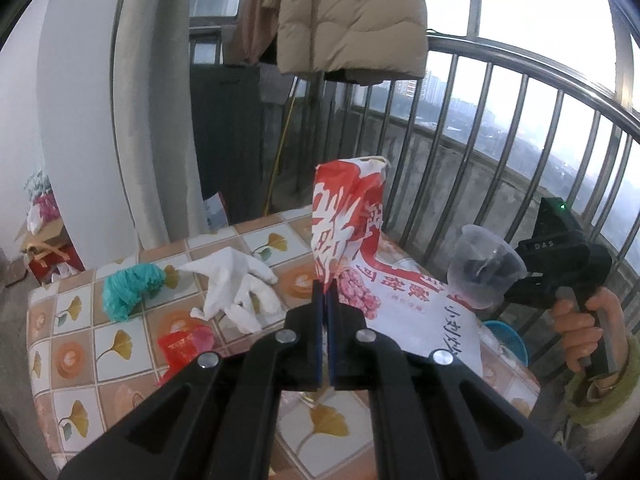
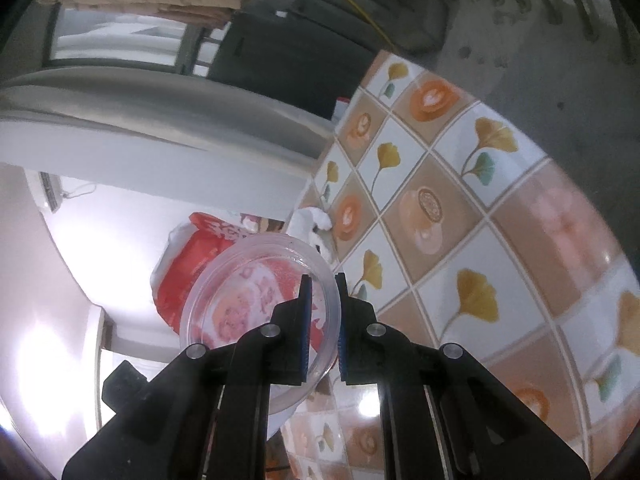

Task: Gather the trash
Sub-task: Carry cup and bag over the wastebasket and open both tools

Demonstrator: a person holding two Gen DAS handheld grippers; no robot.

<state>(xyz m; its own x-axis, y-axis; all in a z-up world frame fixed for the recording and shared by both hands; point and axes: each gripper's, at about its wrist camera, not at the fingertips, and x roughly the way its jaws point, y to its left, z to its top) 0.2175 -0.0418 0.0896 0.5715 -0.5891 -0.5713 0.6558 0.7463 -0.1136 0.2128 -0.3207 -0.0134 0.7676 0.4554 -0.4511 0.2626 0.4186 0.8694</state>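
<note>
left hand-held gripper (image 1: 325, 298) pinching red-and-white bag (image 1: 352, 232) upright over worktop (image 1: 120, 340), printed Chinese characters | right hand-held gripper (image 2: 323, 312), marked "DAS", clamped on clear plastic cup (image 2: 256, 304) rim, beside the bag

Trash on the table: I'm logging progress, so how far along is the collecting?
Nothing looks bagged yet. In hand: left gripper pinches the red-and-white bag; right gripper clamps a clear cup. Left: white glove, teal wad, red wrapper.
</note>
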